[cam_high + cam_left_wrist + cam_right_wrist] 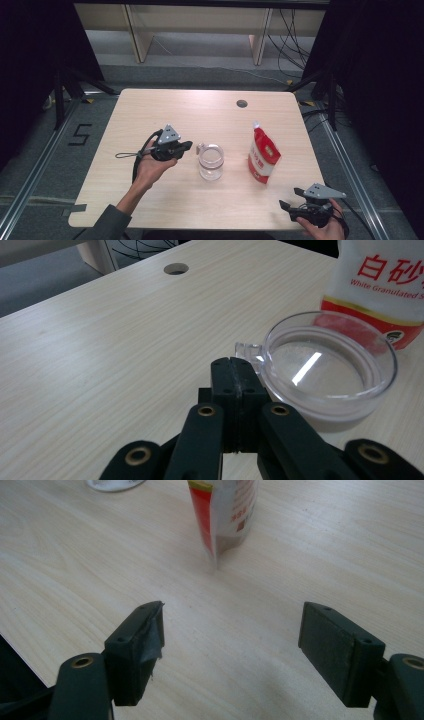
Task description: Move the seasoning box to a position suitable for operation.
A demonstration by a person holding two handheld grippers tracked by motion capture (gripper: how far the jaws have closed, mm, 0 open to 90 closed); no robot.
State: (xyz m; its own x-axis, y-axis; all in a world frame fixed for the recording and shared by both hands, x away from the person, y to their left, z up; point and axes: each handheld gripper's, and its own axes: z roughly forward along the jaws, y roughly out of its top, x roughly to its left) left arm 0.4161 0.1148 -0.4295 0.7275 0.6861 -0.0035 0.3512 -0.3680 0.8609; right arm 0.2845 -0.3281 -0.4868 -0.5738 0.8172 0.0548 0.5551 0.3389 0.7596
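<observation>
The left tool [186, 145] has its two black jaws pressed flat together with nothing between them; in the left gripper view the tips [234, 365] meet just short of the small tab handle on the clear measuring cup [330, 380]. From the high view this tool hangs a little above the tabletop [150, 107], held in the left hand [152, 167], pointing toward the cup [210, 161] and just beside it. The cup stands upright near the middle of the tabletop. Beyond it, to the right, stands a red and white sugar pouch [263, 156], upright and apart from the cup. The right tool [290, 200] sits low at the near right corner, its jaws spread wide and empty [232, 635], aimed at the foot of the pouch [225, 510].
</observation>
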